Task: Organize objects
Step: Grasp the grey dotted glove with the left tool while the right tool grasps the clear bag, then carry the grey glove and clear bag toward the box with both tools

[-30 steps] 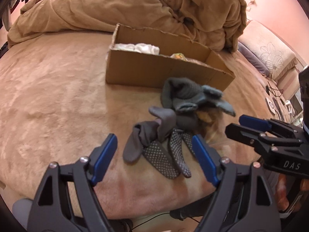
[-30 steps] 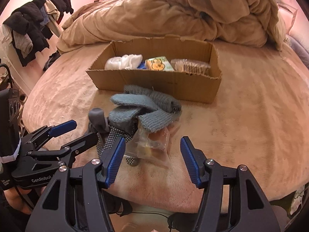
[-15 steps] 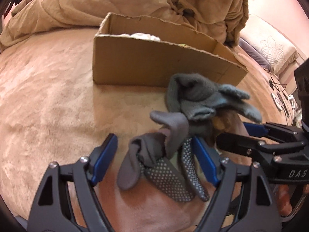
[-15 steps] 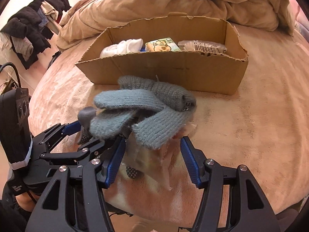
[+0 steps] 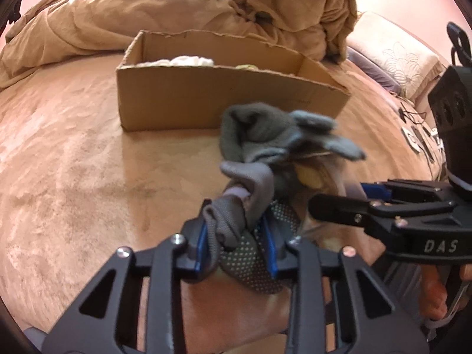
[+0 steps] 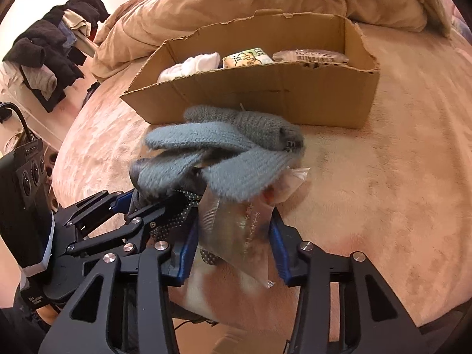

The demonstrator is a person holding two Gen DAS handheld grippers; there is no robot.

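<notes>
Lying low in the centre of the left wrist view, the grey dotted socks (image 5: 236, 230), bunched and being squeezed between the blue pads (image 5: 203, 243) of the left gripper (image 5: 237, 243), jaws drawn in tight on the fabric. Resting just above and to the right of the socks, the grey knit gloves (image 5: 265, 135), piled partly over them and over a clear plastic packet (image 6: 239, 227). Showing lower centre in the right wrist view, that packet, sitting between the fingers of the right gripper (image 6: 234, 242), both pads lying right at its edges with the jaws partly closed in; whether actually pinching it, impossible to say. Reaching in from the right edge of the left wrist view, the right gripper's black frame (image 5: 398, 215), just beside the socks. Appearing at lower left of the right wrist view, the left gripper (image 6: 129, 206), touching the sock bundle.

Sitting in the upper centre of both views, the cardboard box (image 5: 206, 103), open at the top, well behind the pile, holding white socks (image 6: 191, 66) at the left, a printed green pack (image 6: 246, 57) in the middle and a wrapped item with a barcode (image 6: 309, 56) at the right. Everything resting on a tan bedspread (image 5: 73, 162), with a rumpled beige duvet (image 5: 191, 8) across the top and dark clothes (image 6: 47, 50) hanging at upper left of the right wrist view.
</notes>
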